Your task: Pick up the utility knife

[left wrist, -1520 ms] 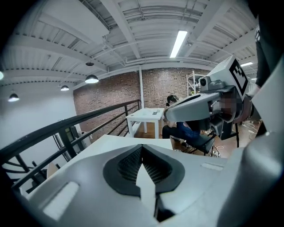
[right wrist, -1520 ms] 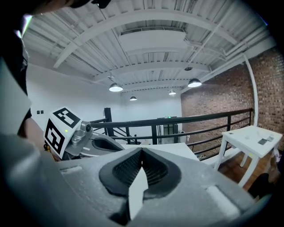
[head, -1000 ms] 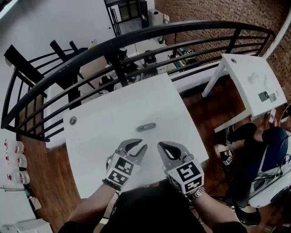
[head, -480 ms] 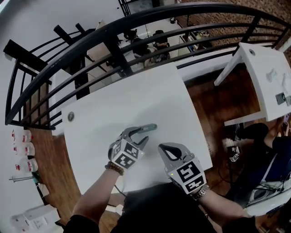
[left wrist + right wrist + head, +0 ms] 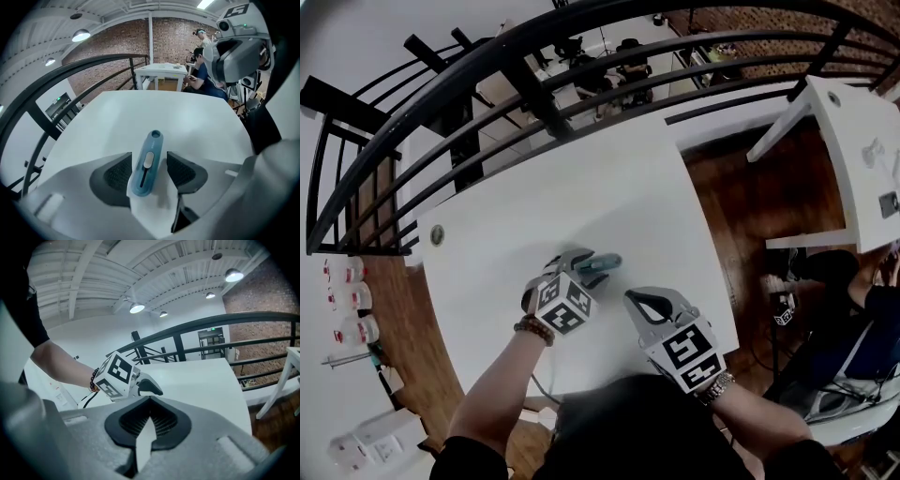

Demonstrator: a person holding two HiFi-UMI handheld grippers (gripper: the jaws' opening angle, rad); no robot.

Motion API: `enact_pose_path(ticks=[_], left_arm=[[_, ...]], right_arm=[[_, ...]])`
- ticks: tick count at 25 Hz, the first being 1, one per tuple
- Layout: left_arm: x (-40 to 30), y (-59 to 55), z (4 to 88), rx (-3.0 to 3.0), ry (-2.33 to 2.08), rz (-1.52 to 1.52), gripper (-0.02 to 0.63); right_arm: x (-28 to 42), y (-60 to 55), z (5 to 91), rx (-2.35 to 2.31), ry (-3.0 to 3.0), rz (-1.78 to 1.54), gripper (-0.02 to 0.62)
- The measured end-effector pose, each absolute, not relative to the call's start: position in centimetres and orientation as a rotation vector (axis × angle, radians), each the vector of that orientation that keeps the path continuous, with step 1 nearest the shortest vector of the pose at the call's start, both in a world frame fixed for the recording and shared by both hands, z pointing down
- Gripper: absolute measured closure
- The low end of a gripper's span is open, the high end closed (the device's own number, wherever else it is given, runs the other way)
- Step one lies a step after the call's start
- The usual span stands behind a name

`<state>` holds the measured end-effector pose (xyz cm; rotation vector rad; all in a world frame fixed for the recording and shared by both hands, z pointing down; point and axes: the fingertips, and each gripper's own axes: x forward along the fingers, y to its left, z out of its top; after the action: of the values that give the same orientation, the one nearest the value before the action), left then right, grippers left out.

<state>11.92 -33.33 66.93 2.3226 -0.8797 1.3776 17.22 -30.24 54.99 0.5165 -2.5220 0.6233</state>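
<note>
Two handheld grippers hover over a white table (image 5: pixel 581 178), seen from the head view. The left gripper (image 5: pixel 589 269) points steeply down near the middle of the table, at a blue utility knife (image 5: pixel 606 262) lying flat there. The right gripper (image 5: pixel 648 302) hangs above the table's near edge, apart from the knife.

From the left gripper view, the knife lies on the table lengthwise between the jaws. They have just been opening and stand wide, with both pads clear of the knife's sides.

From the right gripper view, the right jaws are closed tip to tip with nothing between them. A black railing (image 5: pixel 234 319) curves beyond the table's far edge.
</note>
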Motion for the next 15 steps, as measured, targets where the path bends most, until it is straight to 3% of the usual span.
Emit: enact_pose_path(ticks=[9, 15], left_arm=[[11.87, -33.62, 67.26, 2.282, -0.844, 1.193, 0.38], [11.41, -33.53, 67.17, 2.268, -0.874, 1.245, 0.442]], right_arm=[[17.6, -31.23, 55.15, 0.536, -2.514, 0.632, 0.603], [17.32, -30.5, 54.68, 0.553, -2.517, 0.623, 0.603]])
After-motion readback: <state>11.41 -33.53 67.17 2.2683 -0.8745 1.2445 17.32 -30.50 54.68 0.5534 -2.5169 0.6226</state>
